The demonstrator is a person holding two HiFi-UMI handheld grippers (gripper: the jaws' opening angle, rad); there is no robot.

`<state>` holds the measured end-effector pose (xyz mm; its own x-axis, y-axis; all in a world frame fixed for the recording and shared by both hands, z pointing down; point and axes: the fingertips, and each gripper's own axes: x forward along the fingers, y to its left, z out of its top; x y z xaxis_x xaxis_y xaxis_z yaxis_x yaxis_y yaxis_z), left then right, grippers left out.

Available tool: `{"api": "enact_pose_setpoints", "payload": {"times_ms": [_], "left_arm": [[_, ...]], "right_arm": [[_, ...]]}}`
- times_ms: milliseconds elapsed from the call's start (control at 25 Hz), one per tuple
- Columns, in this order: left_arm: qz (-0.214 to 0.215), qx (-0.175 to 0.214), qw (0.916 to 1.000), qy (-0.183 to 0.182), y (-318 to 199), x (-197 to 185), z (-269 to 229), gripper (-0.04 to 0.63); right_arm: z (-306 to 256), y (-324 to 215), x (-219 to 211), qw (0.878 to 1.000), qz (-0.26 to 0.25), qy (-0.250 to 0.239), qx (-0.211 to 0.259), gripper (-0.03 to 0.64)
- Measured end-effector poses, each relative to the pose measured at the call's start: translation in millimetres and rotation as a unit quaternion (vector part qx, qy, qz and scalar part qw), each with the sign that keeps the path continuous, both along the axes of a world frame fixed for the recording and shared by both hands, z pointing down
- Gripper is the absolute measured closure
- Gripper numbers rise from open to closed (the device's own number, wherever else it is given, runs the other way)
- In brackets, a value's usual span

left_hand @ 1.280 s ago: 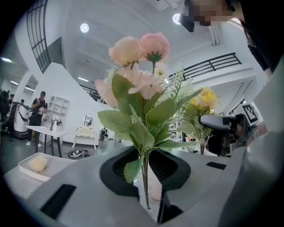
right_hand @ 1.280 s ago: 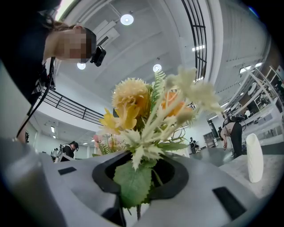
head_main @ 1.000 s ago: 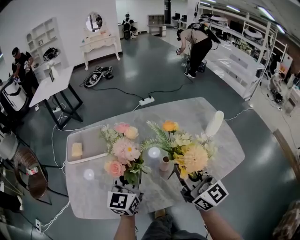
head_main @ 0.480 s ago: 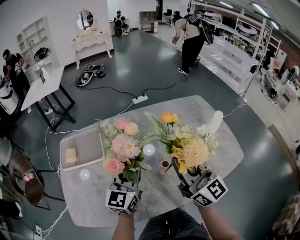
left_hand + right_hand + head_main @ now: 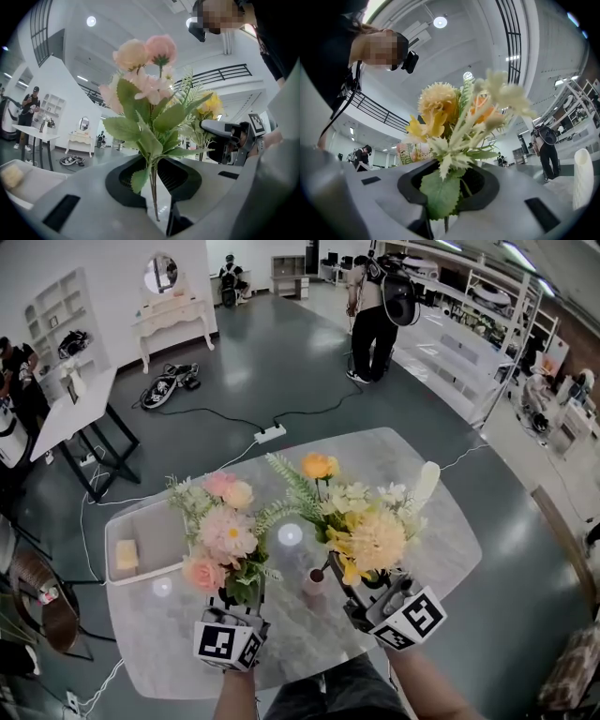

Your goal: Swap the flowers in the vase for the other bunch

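Note:
My left gripper (image 5: 238, 604) is shut on the stems of a pink and peach bunch (image 5: 217, 532), which stands upright over the near part of the marble table (image 5: 441, 549). In the left gripper view its thin stems (image 5: 153, 187) run down between the closed jaws. My right gripper (image 5: 360, 592) is shut on a yellow and orange bunch (image 5: 367, 532), whose leaves and stem (image 5: 443, 197) sit in the jaw gap. A small brownish vase (image 5: 312, 579) stands empty on the table between the two grippers. A tall white ribbed vase (image 5: 424, 486) stands at the far right.
A shallow white tray (image 5: 159, 521) holding a pale yellow block (image 5: 125, 555) lies at the table's left end. Beyond the table are cables and a power strip (image 5: 269, 433) on the floor, a black-legged side table (image 5: 80, 418) and a standing person (image 5: 375, 315).
Both grippers have drifted a little forward over the table, each still holding its bunch upright. The head view has shifted, and the person in the background has straightened up.

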<state>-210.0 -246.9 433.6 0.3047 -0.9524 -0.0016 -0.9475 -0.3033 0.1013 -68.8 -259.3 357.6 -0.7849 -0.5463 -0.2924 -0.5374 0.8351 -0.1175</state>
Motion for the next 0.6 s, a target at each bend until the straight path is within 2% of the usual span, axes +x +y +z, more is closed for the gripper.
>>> {"api": "enact_pose_setpoints", "payload": {"times_ms": [120, 600], "left_arm": [[-0.002, -0.004, 1.0000, 0.004, -4, 5, -1, 0.515], [-0.009, -0.013, 0.9999, 0.005, -10, 20, 28, 0.515]], "right_arm": [[0, -5, 3, 1.000, -0.008, 0.005, -0.005, 0.500], [64, 0, -6, 0.999, -0.009, 0.033, -0.033, 0.499]]}}
